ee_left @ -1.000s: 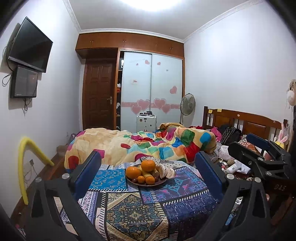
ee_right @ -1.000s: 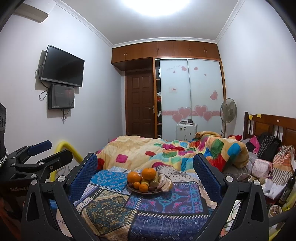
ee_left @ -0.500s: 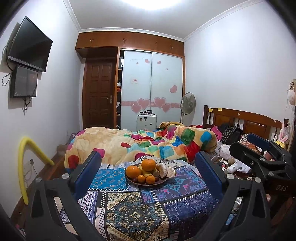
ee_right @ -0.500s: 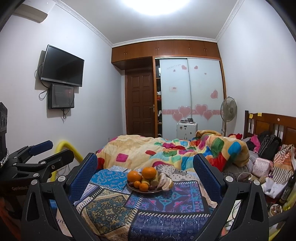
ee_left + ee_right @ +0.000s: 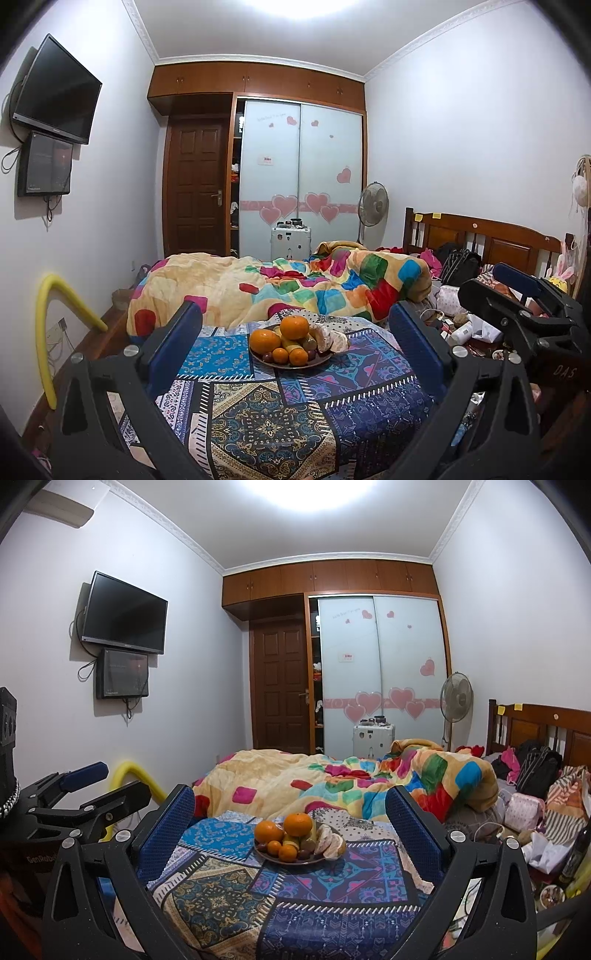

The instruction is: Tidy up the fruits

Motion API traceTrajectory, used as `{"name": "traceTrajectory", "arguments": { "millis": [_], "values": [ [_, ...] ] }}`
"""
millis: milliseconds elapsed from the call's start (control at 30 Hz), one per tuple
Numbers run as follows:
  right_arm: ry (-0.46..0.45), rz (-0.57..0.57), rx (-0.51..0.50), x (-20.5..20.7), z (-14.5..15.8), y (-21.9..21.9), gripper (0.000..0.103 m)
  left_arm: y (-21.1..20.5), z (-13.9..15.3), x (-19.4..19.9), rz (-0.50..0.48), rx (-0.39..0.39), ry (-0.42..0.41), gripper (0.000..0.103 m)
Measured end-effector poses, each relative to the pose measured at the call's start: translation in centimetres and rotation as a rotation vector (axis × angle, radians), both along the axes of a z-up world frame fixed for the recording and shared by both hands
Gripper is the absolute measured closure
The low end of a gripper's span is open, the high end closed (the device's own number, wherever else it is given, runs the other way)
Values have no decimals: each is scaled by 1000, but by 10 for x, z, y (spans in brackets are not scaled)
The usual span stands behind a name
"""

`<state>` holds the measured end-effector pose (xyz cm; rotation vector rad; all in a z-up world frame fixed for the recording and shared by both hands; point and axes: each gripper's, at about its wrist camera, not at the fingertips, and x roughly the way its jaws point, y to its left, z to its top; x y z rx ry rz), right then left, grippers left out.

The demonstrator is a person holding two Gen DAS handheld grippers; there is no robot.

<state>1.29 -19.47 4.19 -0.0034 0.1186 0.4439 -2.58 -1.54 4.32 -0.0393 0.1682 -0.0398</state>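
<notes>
**Fruit heaped on one plate, both grippers empty**

The plate [image 5: 291, 363] sits near the far edge of the patterned cloth [image 5: 266, 417], piled with oranges [image 5: 294, 327], small citrus, dark fruits and peeled segments. Everything lies gathered there, which fits either a finished pile or one waiting to be sorted out. The left gripper [image 5: 295, 345] and right gripper [image 5: 290, 829] both gape wide, holding nothing, well short of the plate. Against the earlier frames, both views have crept slightly closer; the fruit itself has not shifted.

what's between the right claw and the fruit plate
Only bare patterned tablecloth lies between the open right claw and the fruit plate; the right wrist view shows it.
</notes>
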Motion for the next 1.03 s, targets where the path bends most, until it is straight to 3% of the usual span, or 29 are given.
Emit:
{"name": "traceTrajectory", "arguments": {
  "millis": [1033],
  "values": [
    [3, 2, 0, -2, 0, 5, 0, 0, -2, 7, -19, 1, 20, 0]
  ]
}}
